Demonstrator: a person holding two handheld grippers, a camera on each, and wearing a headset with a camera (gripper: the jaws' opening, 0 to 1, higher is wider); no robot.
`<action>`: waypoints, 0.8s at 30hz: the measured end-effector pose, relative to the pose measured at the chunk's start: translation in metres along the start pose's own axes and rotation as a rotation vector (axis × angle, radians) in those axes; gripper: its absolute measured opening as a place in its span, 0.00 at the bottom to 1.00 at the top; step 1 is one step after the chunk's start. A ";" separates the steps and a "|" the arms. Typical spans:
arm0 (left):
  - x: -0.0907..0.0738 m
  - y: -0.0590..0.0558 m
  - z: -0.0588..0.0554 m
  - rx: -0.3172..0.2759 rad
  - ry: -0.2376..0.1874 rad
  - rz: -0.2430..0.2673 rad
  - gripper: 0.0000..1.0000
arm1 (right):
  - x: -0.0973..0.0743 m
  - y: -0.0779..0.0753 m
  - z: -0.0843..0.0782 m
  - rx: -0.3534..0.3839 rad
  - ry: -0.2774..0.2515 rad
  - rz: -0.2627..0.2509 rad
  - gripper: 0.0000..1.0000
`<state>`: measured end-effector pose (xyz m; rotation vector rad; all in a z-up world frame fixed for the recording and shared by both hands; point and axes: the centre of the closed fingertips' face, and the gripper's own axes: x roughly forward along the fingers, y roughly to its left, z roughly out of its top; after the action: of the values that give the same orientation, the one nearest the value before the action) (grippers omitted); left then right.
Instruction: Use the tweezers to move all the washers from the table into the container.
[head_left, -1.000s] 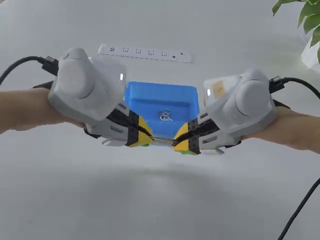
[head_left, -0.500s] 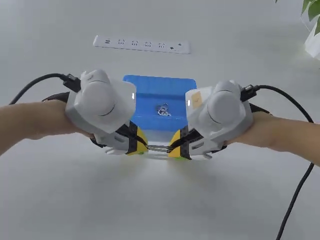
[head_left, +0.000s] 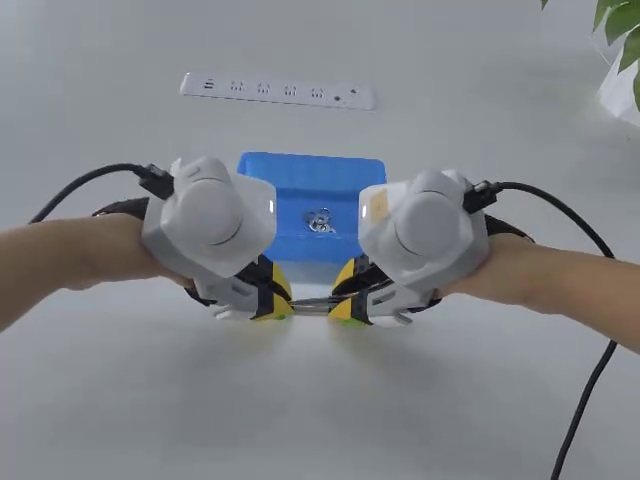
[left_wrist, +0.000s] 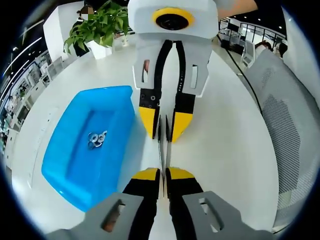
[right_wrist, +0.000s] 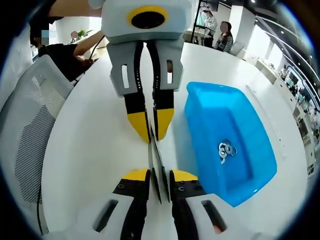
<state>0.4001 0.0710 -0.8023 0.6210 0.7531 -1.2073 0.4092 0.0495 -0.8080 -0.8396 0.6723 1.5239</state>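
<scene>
The white table (head_left: 320, 400) is lying beneath both sets of fingers. The blue container (head_left: 300, 172) is sitting just past the fingertips, to the left of the left gripper's fingers and to the right of the right gripper's. The left gripper (head_left: 275, 303) and right gripper (head_left: 342, 305) are pointing at each other, tips nearly meeting, each pinching its fingers closed on the tweezers (head_left: 308, 302). A power strip (head_left: 278, 91) is lying well beyond the container. The tweezers are bridging the small gap between the fingertips. The washers (head_left: 320, 222) are resting clustered inside the container, apart from the fingers.
</scene>
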 end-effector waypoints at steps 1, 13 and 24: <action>-0.001 0.000 0.000 0.002 0.001 0.002 0.10 | 0.000 0.000 0.000 0.006 0.000 -0.002 0.18; -0.041 -0.014 -0.002 -0.172 -0.137 0.054 0.30 | -0.043 0.003 0.011 0.262 -0.235 -0.044 0.36; -0.106 -0.015 0.027 -0.310 -0.438 0.250 0.70 | -0.102 0.008 0.022 0.288 -0.386 -0.156 0.61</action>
<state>0.3716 0.1087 -0.7031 0.1751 0.4604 -0.9258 0.4017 0.0080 -0.7117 -0.3569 0.5107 1.3564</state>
